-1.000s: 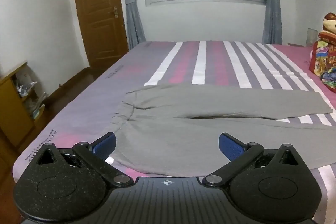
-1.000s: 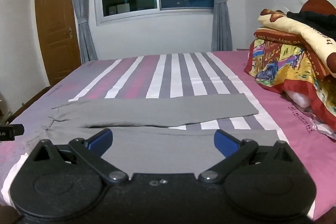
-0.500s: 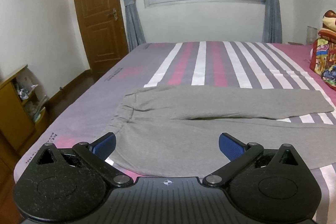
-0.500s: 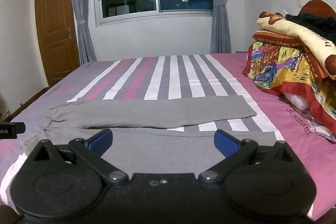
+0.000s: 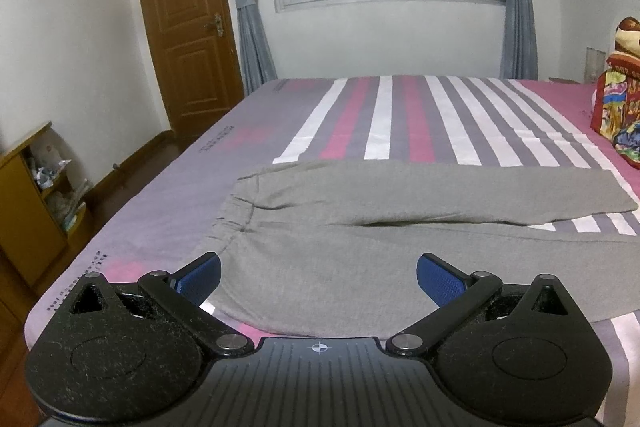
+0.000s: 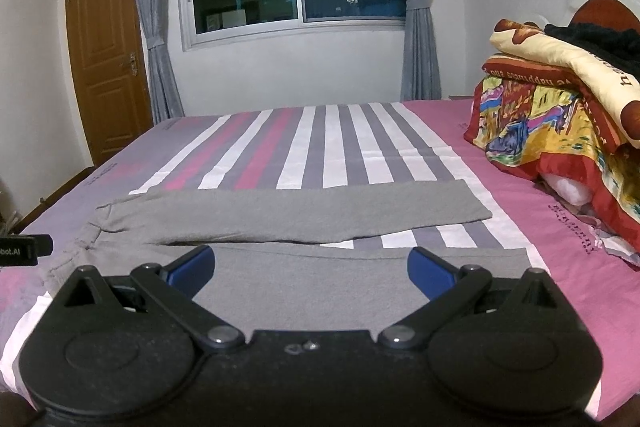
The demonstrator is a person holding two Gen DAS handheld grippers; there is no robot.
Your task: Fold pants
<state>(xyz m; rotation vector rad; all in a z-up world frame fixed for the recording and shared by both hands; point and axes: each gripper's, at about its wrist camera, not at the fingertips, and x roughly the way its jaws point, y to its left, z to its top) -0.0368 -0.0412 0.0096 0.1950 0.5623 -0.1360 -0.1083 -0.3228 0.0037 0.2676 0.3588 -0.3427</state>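
Both the left gripper [image 5: 319, 277] and right gripper [image 6: 311, 270] are being held wide open, empty, just above the near edge of the grey pants [image 5: 360, 211]. The pants are being left spread flat across the striped bed [image 5: 380, 115], waistband [image 5: 234, 215] toward the door side, legs apart. Probably the near leg's edge should be pinched at two spots and carried evenly over onto the far leg.

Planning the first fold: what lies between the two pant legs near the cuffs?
Only bare striped bedsheet shows in the wedge between the gray pants' legs, clearest in the right wrist view.
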